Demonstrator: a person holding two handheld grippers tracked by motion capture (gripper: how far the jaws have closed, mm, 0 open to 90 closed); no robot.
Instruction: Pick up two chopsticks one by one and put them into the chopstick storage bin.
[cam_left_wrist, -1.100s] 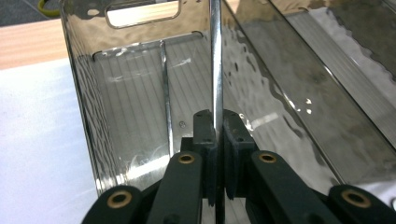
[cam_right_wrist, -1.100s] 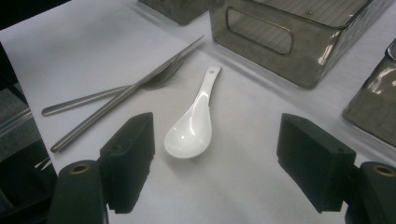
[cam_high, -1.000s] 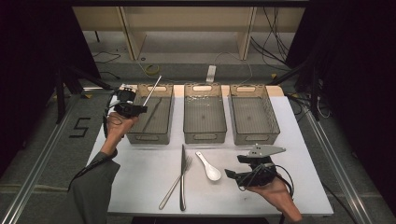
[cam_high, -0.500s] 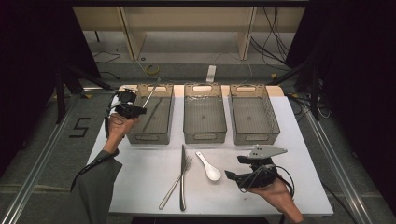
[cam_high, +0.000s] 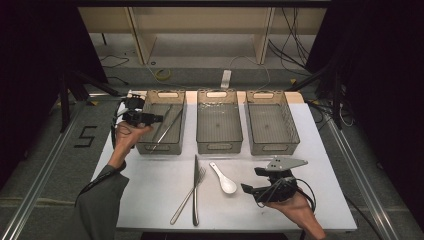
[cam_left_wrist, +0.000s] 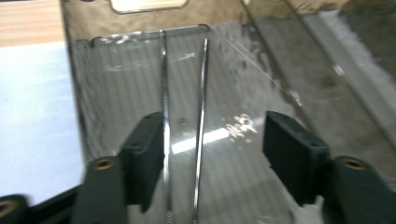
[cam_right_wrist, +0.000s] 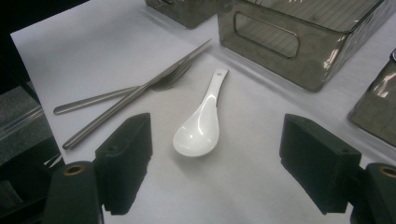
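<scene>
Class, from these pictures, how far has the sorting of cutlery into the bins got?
Done: two chopsticks lie in the left bin. In hand: the left gripper hangs over that bin, its jaws just opened and holding nothing; the open right gripper faces the white spoon. Left: spoon, knife and fork wait on the table.

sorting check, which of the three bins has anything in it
The left bin, under the left gripper: two thin metal sticks lie inside. The middle and right bins look empty.
</scene>
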